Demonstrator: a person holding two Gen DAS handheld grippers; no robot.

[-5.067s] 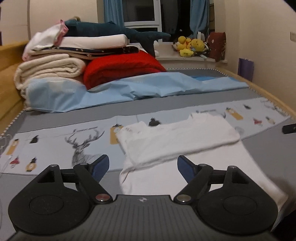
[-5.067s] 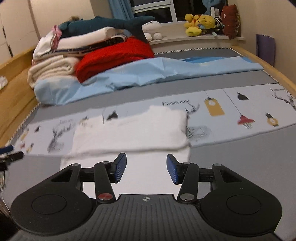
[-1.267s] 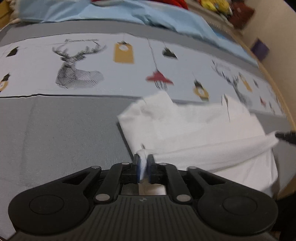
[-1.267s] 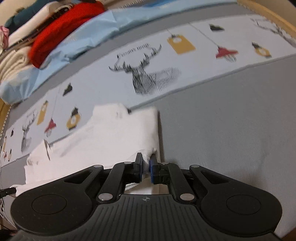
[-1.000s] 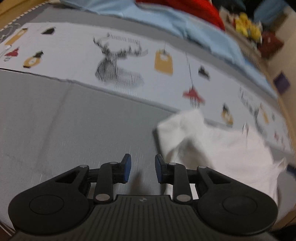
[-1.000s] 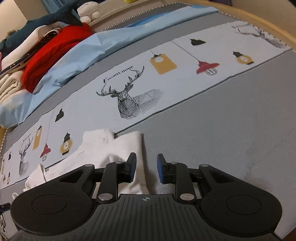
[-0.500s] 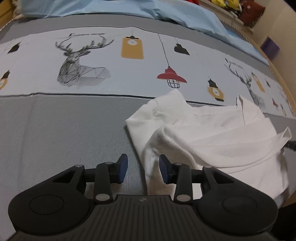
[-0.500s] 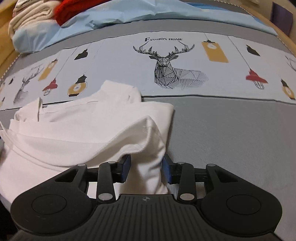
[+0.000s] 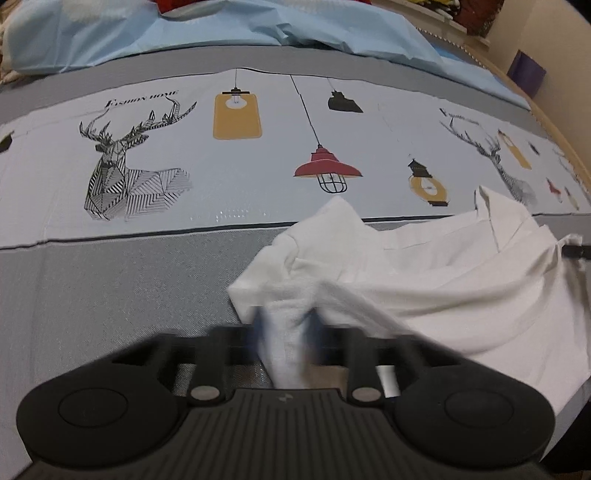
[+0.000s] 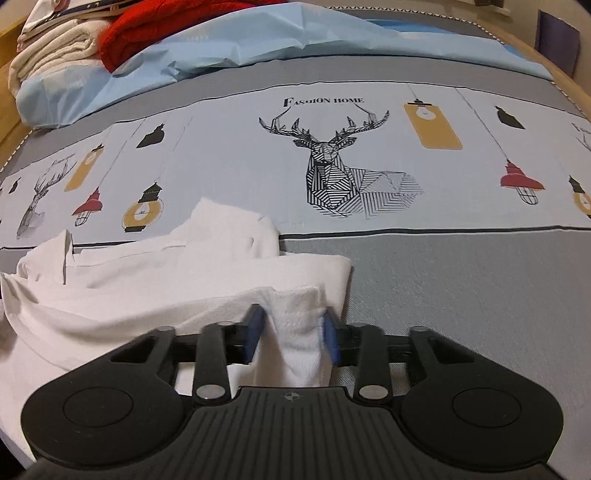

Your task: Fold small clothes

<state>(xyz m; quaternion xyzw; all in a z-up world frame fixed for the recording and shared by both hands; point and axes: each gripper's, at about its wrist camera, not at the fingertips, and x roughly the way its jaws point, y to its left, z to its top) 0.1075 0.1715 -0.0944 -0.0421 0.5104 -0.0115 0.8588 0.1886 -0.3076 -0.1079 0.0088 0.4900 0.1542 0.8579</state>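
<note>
A white garment (image 9: pixel 424 280) lies crumpled on the grey part of the bedspread, with one layer folded over another. In the left wrist view its near left corner bunches up between the blurred blue pads of my left gripper (image 9: pixel 286 328), whose jaws are closing on it. In the right wrist view the same white garment (image 10: pixel 147 280) stretches off to the left. Its near right corner stands as a thick fold between the pads of my right gripper (image 10: pixel 291 332), whose jaws are also closing and touch the cloth on both sides.
The bedspread (image 10: pixel 461 288) has a pale band printed with deer and lamps. Behind it lie a crumpled light blue sheet (image 10: pixel 258 40), a red blanket (image 10: pixel 147 29) and folded cream blankets (image 10: pixel 51 55). A wooden bed frame (image 10: pixel 576 85) curves along the right.
A second ago both grippers hung open beside the garment. They then came down astride its near corners, and now the jaws have drawn in, with cloth bunched between the pads.
</note>
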